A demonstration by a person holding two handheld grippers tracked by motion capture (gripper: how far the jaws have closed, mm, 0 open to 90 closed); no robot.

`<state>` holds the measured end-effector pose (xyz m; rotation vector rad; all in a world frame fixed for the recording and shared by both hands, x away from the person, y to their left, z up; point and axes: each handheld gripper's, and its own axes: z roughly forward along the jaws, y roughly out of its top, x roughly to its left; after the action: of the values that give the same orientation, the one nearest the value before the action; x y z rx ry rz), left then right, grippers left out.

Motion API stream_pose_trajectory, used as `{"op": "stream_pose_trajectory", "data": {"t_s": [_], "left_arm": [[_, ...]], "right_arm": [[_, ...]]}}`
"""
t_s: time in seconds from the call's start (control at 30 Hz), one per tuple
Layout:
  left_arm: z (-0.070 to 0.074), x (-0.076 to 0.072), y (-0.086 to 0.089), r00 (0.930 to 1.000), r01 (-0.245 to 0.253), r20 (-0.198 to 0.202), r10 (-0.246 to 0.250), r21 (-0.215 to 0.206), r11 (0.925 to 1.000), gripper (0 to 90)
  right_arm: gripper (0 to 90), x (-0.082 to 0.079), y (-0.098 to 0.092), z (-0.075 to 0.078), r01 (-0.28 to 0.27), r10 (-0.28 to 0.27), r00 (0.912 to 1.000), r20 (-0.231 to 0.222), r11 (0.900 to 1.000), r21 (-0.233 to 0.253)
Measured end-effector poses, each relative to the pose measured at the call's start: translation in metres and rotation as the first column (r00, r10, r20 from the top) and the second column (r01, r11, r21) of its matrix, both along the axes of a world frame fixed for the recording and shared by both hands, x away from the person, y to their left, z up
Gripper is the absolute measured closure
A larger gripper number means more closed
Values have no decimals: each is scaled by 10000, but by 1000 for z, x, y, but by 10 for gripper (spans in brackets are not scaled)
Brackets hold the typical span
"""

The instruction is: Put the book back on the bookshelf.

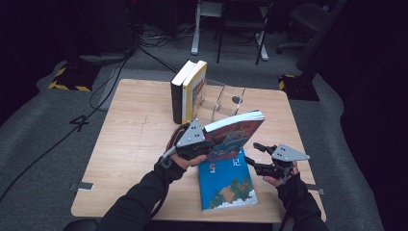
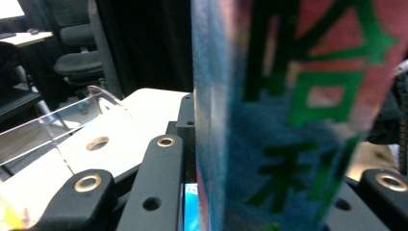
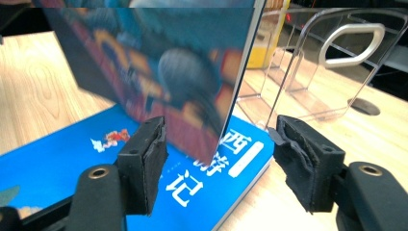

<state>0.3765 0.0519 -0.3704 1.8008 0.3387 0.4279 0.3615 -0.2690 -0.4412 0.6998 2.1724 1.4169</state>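
The left claw (image 1: 208, 144) was clamped on the raised book (image 1: 235, 134), hiding its near corner. The book hung tilted above the blue book (image 1: 226, 185) on the surface (image 1: 134, 144), long axis rising toward the far right. The right claw (image 1: 257, 155) stood apart, empty.

There are four books: two standing books (image 1: 188, 91) side by side at the back of the counter (image 1: 134, 139), one raised book (image 1: 234, 134) up in the air, and one blue book (image 1: 226, 180) lying flat. There is one clear plastic stand (image 1: 226, 100). There are two claws: the left claw (image 1: 204, 144) and the right claw (image 1: 257, 156).
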Motion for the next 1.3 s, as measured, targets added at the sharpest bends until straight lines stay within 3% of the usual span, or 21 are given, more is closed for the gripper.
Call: {"op": "stream_pose_trajectory", "data": {"t_s": [0.3, 0.47, 0.6, 0.7, 0.87, 1.03, 1.3], "left_arm": [[18, 25, 13, 9930, -1074, 501, 1068, 99, 9942, 740], [29, 41, 20, 9829, -1735, 603, 1738, -92, 9848, 739], [29, 53, 17, 9708, -2332, 631, 2315, 200, 9722, 740], [28, 62, 18, 9625, -2670, 542, 2657, 181, 9635, 739], [30, 69, 23, 9536, -2990, 325, 2992, -116, 9542, 739], [40, 69, 29, 9518, -3049, 145, 3064, -646, 9502, 738], [62, 72, 36, 9348, -3498, 164, 3549, -1325, 9274, 739]], "right_arm": [[370, 3, 5, -8, -183, 173, 9992, -352, 9994, -291], [370, 3, 6, -10, -214, 201, 9990, -397, 9993, -314], [375, 4, 8, -11, -222, 206, 9986, -483, 9992, -327], [375, 4, 11, -14, -317, 290, 9980, -567, 9984, -458], [375, 5, 14, -18, -403, 365, 9972, -656, 9975, -583], [374, 5, 17, -21, -471, 421, 9964, -741, 9966, -682], [374, 5, 16, -21, -455, 404, 9960, -799, 9969, -640]]}}
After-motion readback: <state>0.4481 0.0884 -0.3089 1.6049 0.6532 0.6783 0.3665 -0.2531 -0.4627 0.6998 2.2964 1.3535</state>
